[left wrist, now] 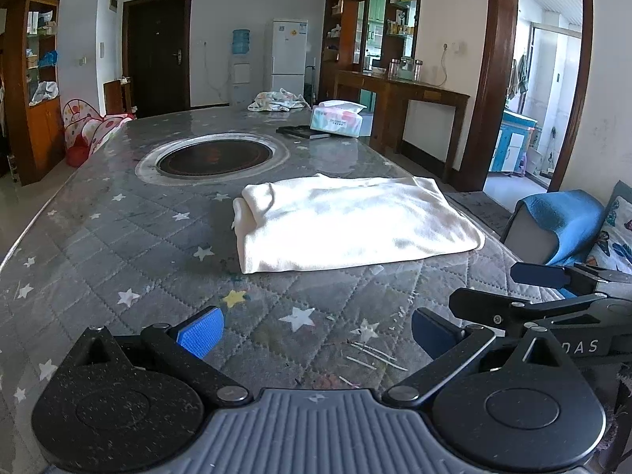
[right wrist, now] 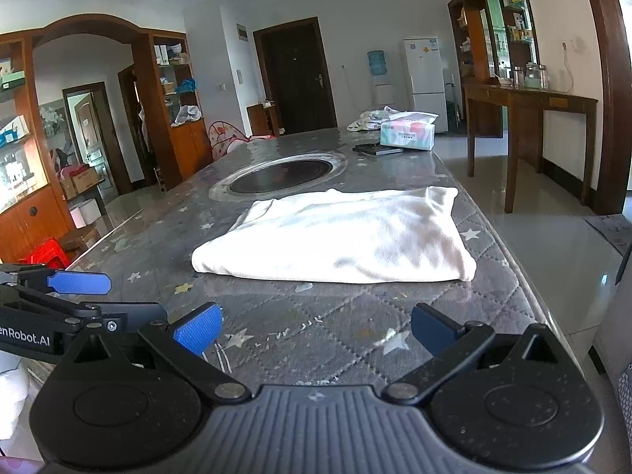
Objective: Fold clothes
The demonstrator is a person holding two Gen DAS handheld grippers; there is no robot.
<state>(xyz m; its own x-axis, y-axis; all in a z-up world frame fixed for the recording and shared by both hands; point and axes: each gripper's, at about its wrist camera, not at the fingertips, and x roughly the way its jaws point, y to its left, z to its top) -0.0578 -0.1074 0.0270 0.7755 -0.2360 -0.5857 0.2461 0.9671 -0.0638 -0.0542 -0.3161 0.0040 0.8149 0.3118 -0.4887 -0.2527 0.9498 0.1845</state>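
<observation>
Folded white garment (left wrist: 355,223) lying flat on quilted tabletop (left wrist: 118,245) (star-patterned), near left hand-held gripper (left wrist: 316,331) and right hand-held gripper (right wrist: 316,330), both spread wide, holding nothing.

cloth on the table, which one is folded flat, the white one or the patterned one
The white cloth, lying flat and folded nearest both grippers. The patterned cloth sits crumpled at the far end, beyond the tissue box.

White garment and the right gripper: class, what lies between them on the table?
Only bare star-patterned table cover; the right wrist view shows nothing between the open right gripper and the folded white garment.
</observation>
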